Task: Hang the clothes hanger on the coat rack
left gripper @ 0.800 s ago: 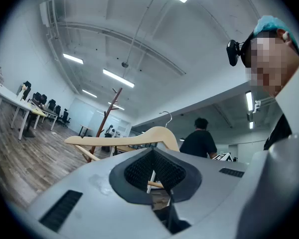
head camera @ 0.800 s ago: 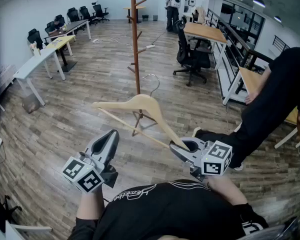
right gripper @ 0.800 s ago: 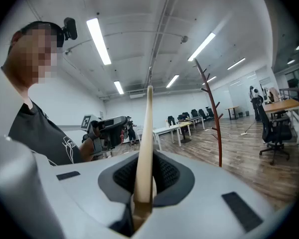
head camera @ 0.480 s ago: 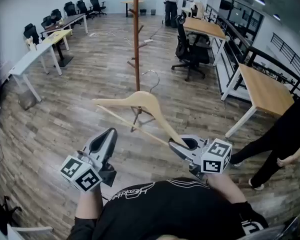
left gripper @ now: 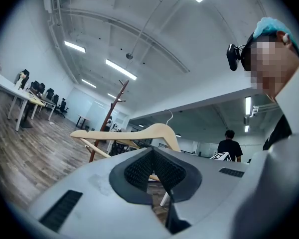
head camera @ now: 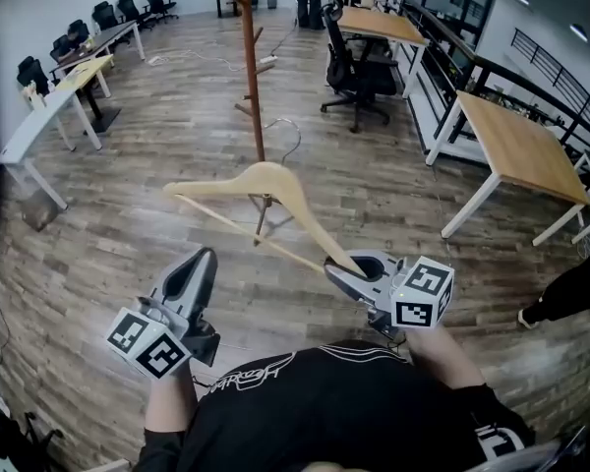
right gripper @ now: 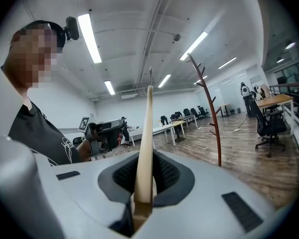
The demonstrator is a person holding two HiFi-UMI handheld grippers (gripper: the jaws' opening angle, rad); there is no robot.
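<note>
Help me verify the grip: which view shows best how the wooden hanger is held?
The right gripper view: the hanger stands edge-on between the right gripper's jaws, clamped at one arm's end. The head view shows its whole shape, but not the contact itself. The left gripper view shows it side-on, beyond that gripper's jaws, which hold nothing.

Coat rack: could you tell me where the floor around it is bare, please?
Bare floor lies between the coat rack and the white table, and between it and the wooden desk. Beyond it is crowded: an office chair and a second desk.
</note>
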